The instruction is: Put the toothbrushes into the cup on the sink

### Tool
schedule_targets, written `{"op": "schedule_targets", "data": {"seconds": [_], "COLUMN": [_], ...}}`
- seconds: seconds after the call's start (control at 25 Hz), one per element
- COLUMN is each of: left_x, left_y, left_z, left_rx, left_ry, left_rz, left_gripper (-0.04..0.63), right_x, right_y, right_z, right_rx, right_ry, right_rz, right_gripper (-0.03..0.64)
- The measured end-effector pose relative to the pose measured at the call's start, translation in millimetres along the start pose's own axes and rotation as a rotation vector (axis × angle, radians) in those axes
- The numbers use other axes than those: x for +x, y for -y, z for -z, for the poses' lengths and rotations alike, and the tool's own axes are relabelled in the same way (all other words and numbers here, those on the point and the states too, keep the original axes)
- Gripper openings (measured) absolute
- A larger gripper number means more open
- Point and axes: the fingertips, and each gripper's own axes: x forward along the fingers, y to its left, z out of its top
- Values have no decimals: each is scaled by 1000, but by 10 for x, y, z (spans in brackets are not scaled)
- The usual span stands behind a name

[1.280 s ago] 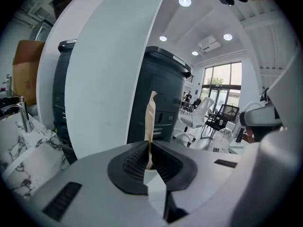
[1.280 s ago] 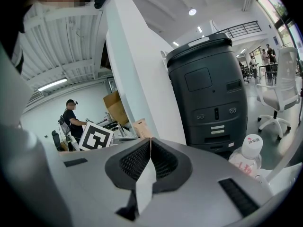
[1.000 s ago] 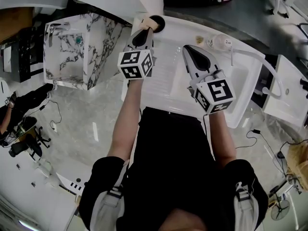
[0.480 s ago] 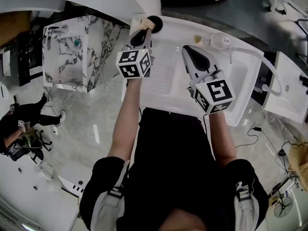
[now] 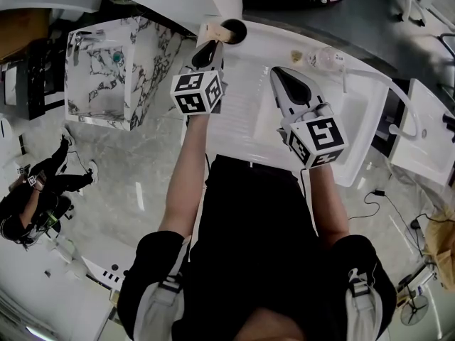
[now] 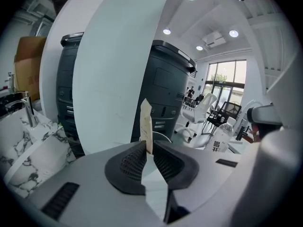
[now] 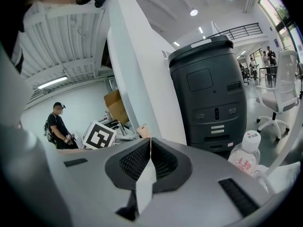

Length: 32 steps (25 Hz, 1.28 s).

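Moved: the bystander [image 5: 32,197] at the far left is stepping along the floor [image 5: 142,190]; your grippers are holding almost where they were.
Left gripper [image 5: 214,46]: you are pinching a pale flat toothbrush [image 6: 146,119] upright between nearly closed jaws.
Cup [image 5: 233,29]: it is standing at the back corner of the sink [image 5: 359,130], just beyond the left jaws' tips.
Right gripper [image 5: 276,72]: you are keeping the jaws pressed together, empty, over the sink.
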Motion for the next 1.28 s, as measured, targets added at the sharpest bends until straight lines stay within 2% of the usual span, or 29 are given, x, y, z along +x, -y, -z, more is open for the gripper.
{"op": "schedule_targets", "data": {"seconds": [0.28, 0.64, 0.88, 1.28], "left_x": [-188, -676, -1231, -2383], "left_y": [29, 226, 263, 359], "left_z": [25, 148, 207, 364], "left_rx": [-2, -30, -25, 40], "left_ry": [11, 60, 96, 180], "left_rz": [4, 65, 96, 128], "left_gripper": [51, 51, 48, 28], "right_x": [-88, -284, -427, -659], "right_y": [-134, -542, -976, -1864], "right_z": [10, 220, 312, 530], "right_rx": [-9, -29, -43, -103], "right_ry": [13, -1, 7, 20], "right_rz": [2, 8, 9, -23], "right_gripper": [32, 32, 32, 32]}}
